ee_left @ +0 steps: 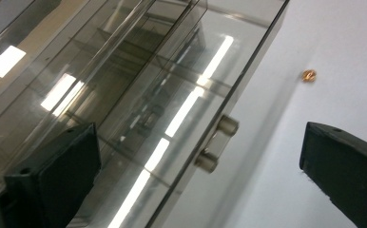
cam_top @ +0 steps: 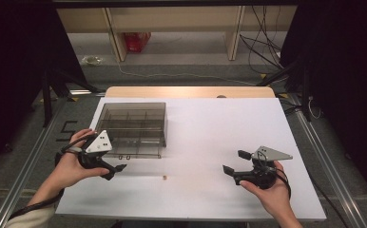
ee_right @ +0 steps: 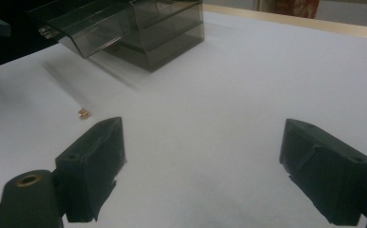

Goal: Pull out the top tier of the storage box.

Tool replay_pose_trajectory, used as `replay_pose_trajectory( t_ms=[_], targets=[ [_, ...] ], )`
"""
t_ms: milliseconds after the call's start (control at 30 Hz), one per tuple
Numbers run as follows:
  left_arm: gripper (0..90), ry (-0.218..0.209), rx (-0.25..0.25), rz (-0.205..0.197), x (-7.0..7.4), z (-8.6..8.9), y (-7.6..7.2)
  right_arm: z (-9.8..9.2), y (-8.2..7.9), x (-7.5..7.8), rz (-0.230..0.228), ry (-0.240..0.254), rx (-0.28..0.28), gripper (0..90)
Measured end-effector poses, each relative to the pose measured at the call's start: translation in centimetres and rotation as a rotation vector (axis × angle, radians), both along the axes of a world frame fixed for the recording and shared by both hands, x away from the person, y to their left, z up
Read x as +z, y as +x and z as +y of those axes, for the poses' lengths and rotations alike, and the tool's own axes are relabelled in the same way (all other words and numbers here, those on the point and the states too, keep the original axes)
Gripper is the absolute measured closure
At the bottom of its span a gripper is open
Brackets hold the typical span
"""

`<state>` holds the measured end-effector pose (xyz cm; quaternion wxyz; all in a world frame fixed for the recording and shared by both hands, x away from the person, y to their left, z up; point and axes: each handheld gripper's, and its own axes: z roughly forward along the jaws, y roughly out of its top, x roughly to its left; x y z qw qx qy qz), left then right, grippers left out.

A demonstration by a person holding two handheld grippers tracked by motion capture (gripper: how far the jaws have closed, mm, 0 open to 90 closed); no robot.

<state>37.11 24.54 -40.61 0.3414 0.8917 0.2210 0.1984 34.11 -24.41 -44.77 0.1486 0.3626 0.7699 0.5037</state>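
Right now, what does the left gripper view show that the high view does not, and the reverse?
Left gripper view: the two round knobs on the front of the smoky clear drawer box, seen close between the left tool's wide-open jaws.

High view: both hands, the right tool with open jaws holding nothing, the whole white table, the floor and cables behind.

Both: the drawer box, the small gold-coloured piece lying apart from it on the table, and the left tool.

Dim room — glare streaks, slight blur.
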Motion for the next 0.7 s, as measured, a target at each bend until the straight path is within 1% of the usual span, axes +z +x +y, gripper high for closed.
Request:
replay_pose_trajectory(
  t_ms=[33,67,100,133,167,267,300,333,367,400,433,500,533,567,600,700],
  targets=[
    [0.0,-0.018,0.006,-0.001,0.0,-0.2,-0.2,0.0,0.0,0.0,0.001,0.001,-0.001,16.0],
    [0.0,-0.018,0.006,-0.001,0.0,-0.2,-0.2,0.0,0.0,0.0,0.001,0.001,-0.001,16.0],
    [0.0,-0.028,0.011,-0.001,0.0,-0.4,-0.3,0.0,0.0,0.0,-0.001,0.000,0.000,16.0],
    [0.0,-0.043,0.021,-0.001,0.0,-0.5,-0.4,0.0,0.0,0.0,0.000,0.001,0.000,16.0],
    [0.0,-0.057,0.041,-0.003,-0.1,-0.8,-0.5,0.0,0.0,0.0,-0.001,0.001,0.001,16.0],
    [0.0,-0.065,0.055,-0.013,-0.1,-1.0,-0.7,0.0,0.0,0.0,-0.002,0.001,0.001,16.0],
    [0.0,-0.081,0.067,-0.023,-0.2,-1.2,-0.9,0.0,0.0,0.0,-0.003,0.002,0.002,16.0],
    [0.0,-0.081,0.067,-0.023,-0.2,-1.2,-0.9,0.0,0.0,0.0,-0.003,0.002,0.002,16.0],
    [0.0,-0.104,0.076,-0.027,-0.3,-1.5,-1.1,0.0,0.1,0.0,-0.003,0.002,0.002,15.9],
    [0.0,-0.104,0.076,-0.027,-0.3,-1.5,-1.1,0.0,0.1,0.0,-0.003,0.002,0.002,15.9],
    [0.0,-0.129,0.085,-0.029,-0.4,-1.9,-1.4,0.0,0.1,0.0,-0.001,0.003,0.000,16.0],
    [0.0,-0.137,0.089,-0.031,-0.5,-2.1,-1.6,0.0,0.2,0.0,-0.003,0.003,0.001,16.0],
    [0.0,-0.158,0.095,-0.034,-0.7,-2.6,-1.9,0.0,0.2,0.0,-0.002,0.005,0.001,16.0],
    [0.0,-0.167,0.096,-0.034,-0.8,-2.8,-2.0,0.0,0.2,0.0,-0.002,0.006,0.000,16.0],
    [0.0,-0.167,0.096,-0.034,-0.8,-2.8,-2.0,0.0,0.2,0.0,-0.002,0.006,0.000,16.0],
    [0.0,-0.170,0.085,-0.029,-1.2,-3.5,-2.3,0.0,0.2,-0.1,0.000,0.007,-0.001,16.0]
  ],
)
